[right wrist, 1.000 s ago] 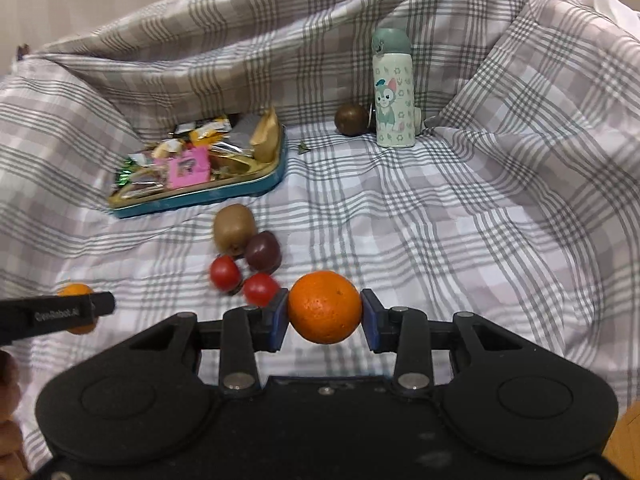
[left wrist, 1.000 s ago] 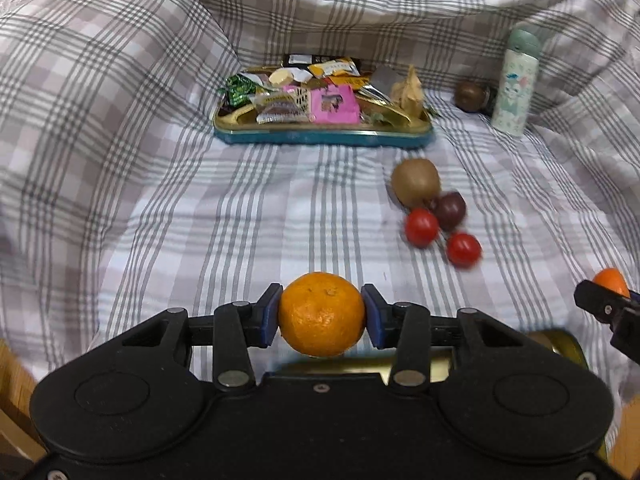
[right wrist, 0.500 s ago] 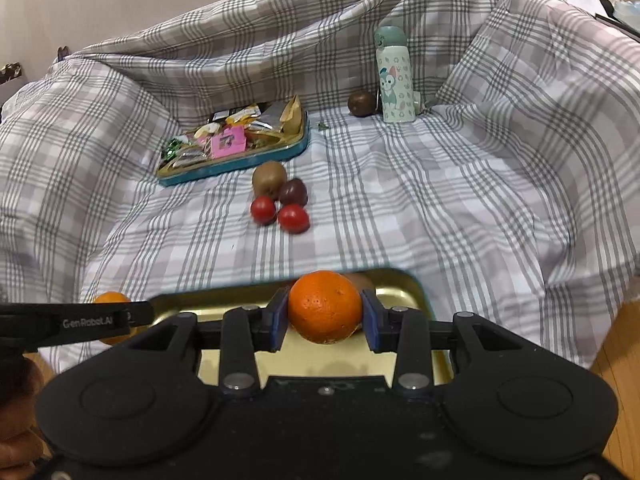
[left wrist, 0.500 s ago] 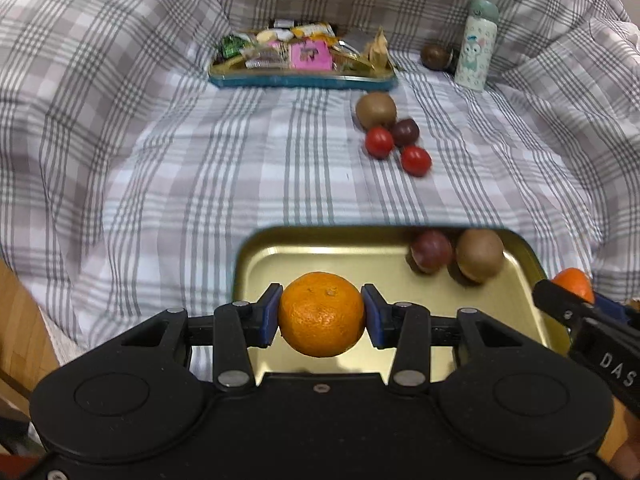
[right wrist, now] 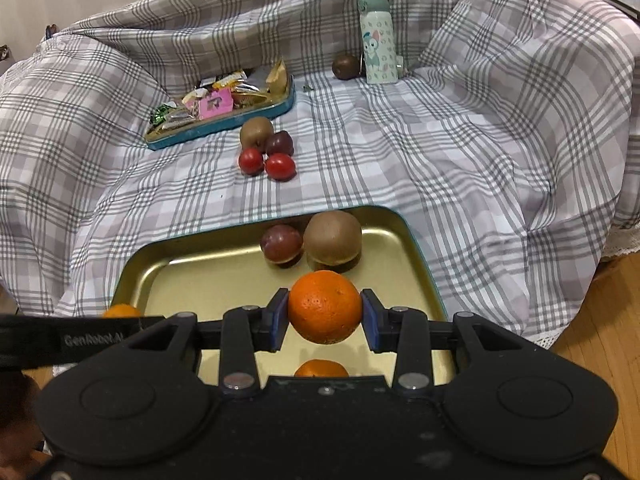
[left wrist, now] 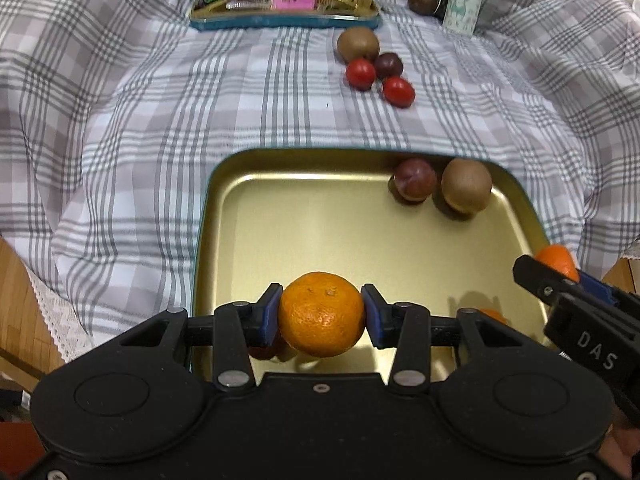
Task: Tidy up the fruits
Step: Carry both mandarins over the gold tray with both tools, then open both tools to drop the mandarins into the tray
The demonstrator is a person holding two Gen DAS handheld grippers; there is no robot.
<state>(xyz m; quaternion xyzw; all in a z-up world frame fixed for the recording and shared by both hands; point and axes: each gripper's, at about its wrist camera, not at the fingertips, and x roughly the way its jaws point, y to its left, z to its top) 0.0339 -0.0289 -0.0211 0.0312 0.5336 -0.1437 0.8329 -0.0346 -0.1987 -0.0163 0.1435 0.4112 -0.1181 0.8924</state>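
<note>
The left claw [left wrist: 322, 314] is clamped on a mandarin [left wrist: 321, 313], its blue pads pressed to both sides of the fruit, held above the near left part of a gold tray [left wrist: 304, 220]. The right claw [right wrist: 325, 308] is clamped on an orange [right wrist: 325, 307] above the near right part of the same tray, and the tray's shiny floor mirrors the orange just below it. In the tray's far right corner sit 1 plum [left wrist: 414, 180] and 1 kiwi [left wrist: 466, 186], close beside each other. The tray lies at the near edge of a checked cloth [left wrist: 160, 120]. Farther back on the cloth is a cluster of 4 loose fruits: a second kiwi [left wrist: 357, 43], a dark plum [left wrist: 389, 65] and 2 red tomatoes [left wrist: 361, 74], bunched together well apart from the gold tray. Toward the far edge stands a blue-rimmed tray of wrapped snacks [left wrist: 284, 20]. To its right, a patterned bottle [right wrist: 376, 40] stands upright with a brown round fruit [right wrist: 346, 66] just beside it.
</note>
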